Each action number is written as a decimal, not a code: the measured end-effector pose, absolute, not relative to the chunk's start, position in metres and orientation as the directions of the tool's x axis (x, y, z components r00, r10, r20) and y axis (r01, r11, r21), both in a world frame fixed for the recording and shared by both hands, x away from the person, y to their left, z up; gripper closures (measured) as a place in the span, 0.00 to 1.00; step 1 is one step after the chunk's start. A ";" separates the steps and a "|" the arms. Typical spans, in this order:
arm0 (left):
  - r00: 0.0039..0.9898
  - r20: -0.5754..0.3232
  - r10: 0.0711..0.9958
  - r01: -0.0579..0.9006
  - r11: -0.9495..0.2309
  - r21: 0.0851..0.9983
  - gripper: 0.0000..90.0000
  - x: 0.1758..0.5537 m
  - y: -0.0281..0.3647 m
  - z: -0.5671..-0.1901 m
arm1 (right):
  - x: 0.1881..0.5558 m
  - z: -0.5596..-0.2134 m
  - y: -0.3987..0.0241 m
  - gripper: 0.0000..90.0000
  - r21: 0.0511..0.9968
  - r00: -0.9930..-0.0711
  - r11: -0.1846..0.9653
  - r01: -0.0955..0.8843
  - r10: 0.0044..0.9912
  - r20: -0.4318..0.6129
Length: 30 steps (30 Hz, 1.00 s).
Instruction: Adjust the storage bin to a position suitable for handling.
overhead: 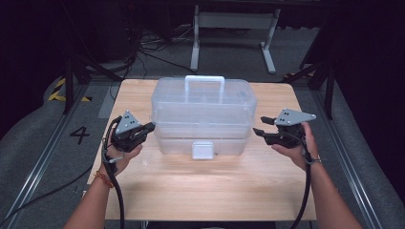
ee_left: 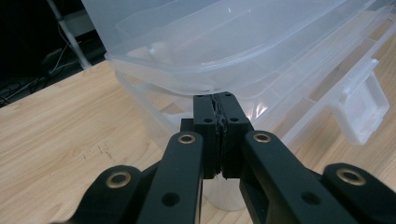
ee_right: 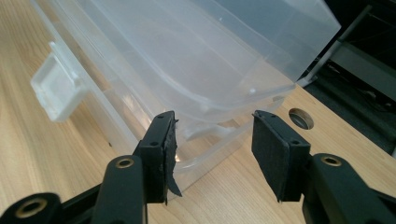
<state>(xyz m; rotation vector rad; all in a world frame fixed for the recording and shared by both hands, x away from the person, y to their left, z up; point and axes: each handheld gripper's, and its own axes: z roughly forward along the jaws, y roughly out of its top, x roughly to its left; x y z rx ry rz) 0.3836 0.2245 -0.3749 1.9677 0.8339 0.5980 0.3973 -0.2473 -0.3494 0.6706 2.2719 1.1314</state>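
A clear plastic storage box (overhead: 204,117) with a white handle (overhead: 204,86) on its lid is seen standing on the wooden table (overhead: 200,186), towards the far middle of the top. A white latch (overhead: 202,150) hangs open at the middle of its near side, and the lid appears slightly lifted from the lower part.

The left gripper (overhead: 147,128) is held in the person's left hand (overhead: 119,155) at the left end of the box. In the left gripper view its jaws are seen pressed together, with nothing visibly between the pads, and their tips are placed right at the rim of the lid (ee_left: 205,70); whether they touch it cannot be told.

The right gripper (overhead: 261,126) is held in the right hand (overhead: 296,150) just off the right end of the box. In the right gripper view its jaws stand apart, and the corner of the box (ee_right: 224,116) is seen beyond the gap, not pressed by either pad. A round hole (ee_right: 301,118) in the table is seen near that corner.
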 end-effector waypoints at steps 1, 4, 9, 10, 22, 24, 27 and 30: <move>0.658 0.084 0.749 0.319 -0.378 0.869 0.98 0.384 0.224 -0.374 | 0.398 -0.351 -0.246 0.57 0.821 -0.746 0.534 0.200 0.626 -0.225; 0.658 0.074 0.749 0.325 -0.372 0.870 0.98 0.384 0.224 -0.374 | 0.402 -0.359 -0.243 0.56 0.825 -0.737 0.527 0.204 0.637 -0.225; 0.662 0.084 0.745 0.325 -0.387 0.863 0.98 0.386 0.224 -0.372 | 0.405 -0.363 -0.242 0.57 0.848 -0.725 0.493 0.192 0.654 -0.216; 0.660 0.087 0.746 0.325 -0.389 0.862 0.98 0.387 0.224 -0.371 | 0.406 -0.363 -0.241 0.56 0.855 -0.723 0.483 0.187 0.657 -0.213; 0.646 0.083 0.759 0.324 -0.371 0.870 0.94 0.388 0.228 -0.369 | 0.408 -0.365 -0.236 0.57 0.888 -0.692 0.438 0.139 0.685 -0.230; 0.637 0.098 0.765 0.322 -0.379 0.868 0.92 0.386 0.229 -0.368 | 0.408 -0.364 -0.235 0.57 0.892 -0.687 0.432 0.132 0.688 -0.232; 0.636 0.111 0.764 0.317 -0.389 0.865 0.92 0.383 0.231 -0.369 | 0.408 -0.362 -0.234 0.57 0.899 -0.683 0.420 0.126 0.694 -0.229; 0.635 0.118 0.763 0.327 -0.404 0.855 0.92 0.381 0.233 -0.374 | 0.409 -0.360 -0.233 0.57 0.904 -0.675 0.412 0.117 0.700 -0.232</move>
